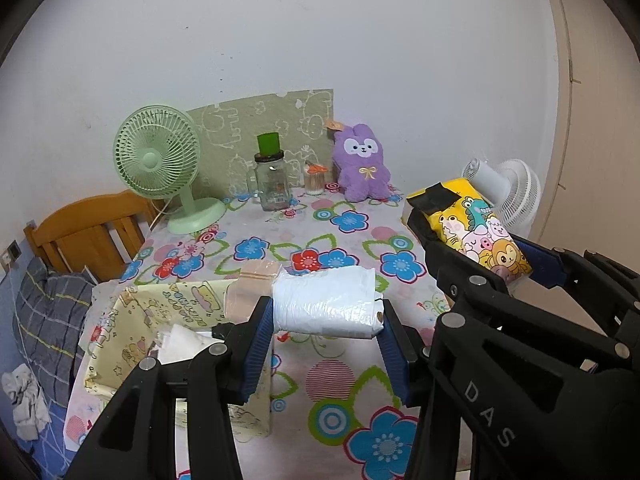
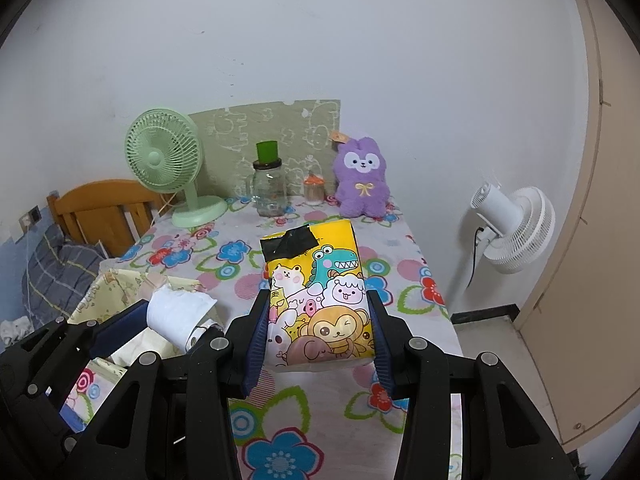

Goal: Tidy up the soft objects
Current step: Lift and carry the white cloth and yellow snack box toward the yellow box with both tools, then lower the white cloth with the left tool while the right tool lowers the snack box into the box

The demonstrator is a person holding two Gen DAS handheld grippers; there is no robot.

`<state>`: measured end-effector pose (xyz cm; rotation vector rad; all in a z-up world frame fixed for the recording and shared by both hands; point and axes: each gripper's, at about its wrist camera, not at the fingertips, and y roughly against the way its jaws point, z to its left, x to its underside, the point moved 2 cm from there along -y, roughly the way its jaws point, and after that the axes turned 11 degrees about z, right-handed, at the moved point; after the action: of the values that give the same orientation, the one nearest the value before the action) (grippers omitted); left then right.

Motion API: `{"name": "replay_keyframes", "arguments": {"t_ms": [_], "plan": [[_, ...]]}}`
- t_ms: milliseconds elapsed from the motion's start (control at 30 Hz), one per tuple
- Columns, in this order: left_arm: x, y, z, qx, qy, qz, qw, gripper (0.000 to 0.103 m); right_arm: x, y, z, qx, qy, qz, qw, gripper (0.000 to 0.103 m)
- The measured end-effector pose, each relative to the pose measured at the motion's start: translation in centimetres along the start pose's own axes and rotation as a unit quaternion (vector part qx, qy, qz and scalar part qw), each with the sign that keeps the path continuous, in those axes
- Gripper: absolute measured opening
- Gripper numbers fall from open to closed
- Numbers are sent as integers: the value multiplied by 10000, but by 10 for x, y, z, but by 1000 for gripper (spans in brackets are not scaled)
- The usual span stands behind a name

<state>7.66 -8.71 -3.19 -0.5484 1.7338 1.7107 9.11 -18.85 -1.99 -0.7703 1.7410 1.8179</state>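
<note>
The left tongs [image 1: 326, 330] clamp a white plastic-wrapped bundle [image 1: 326, 304] by its two ends, lifted over the flowered tabletop [image 1: 340, 240] just beside a yellow cartoon-print fabric box [image 1: 176, 312]; the right tongs [image 2: 318, 330] grip a yellow tissue pack [image 2: 316, 300] printed with cartoon animals, raised above the tabletop's middle; at the far edge stand a green fan [image 2: 164, 156], a glass jar [image 2: 270, 192] and a purple plush bunny [image 2: 362, 178]; a white fan [image 2: 516, 224] stands off the tabletop's right side.

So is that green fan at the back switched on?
Cannot tell. The green fan stands upright on the table, but its blades behind the grille are not clear enough.
</note>
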Motion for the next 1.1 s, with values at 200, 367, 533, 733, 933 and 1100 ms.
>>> {"name": "replay_keyframes", "arguments": {"t_ms": [200, 367, 533, 733, 933, 1100], "plan": [[1, -1, 18, -39, 57, 1, 10000, 52, -3, -3, 19, -54, 83, 20, 9999, 49], [2, -3, 33, -77, 78, -9, 9999, 52, -4, -7, 34, -117, 150, 68, 9998, 49], [2, -5, 48, -82, 121, -20, 9999, 52, -7, -13, 49, -229, 175, 108, 9995, 49], [2, -10, 70, -116, 235, 6, 9997, 52, -13, -21, 70, -331, 267, 134, 9990, 49], [4, -17, 93, -181, 364, 66, 9992, 52, -17, -32, 94, -442, 416, 210, 9979, 49], [6, -24, 110, -232, 464, 145, 9985, 52, -19, -41, 111, -533, 523, 280, 9968, 49]]}}
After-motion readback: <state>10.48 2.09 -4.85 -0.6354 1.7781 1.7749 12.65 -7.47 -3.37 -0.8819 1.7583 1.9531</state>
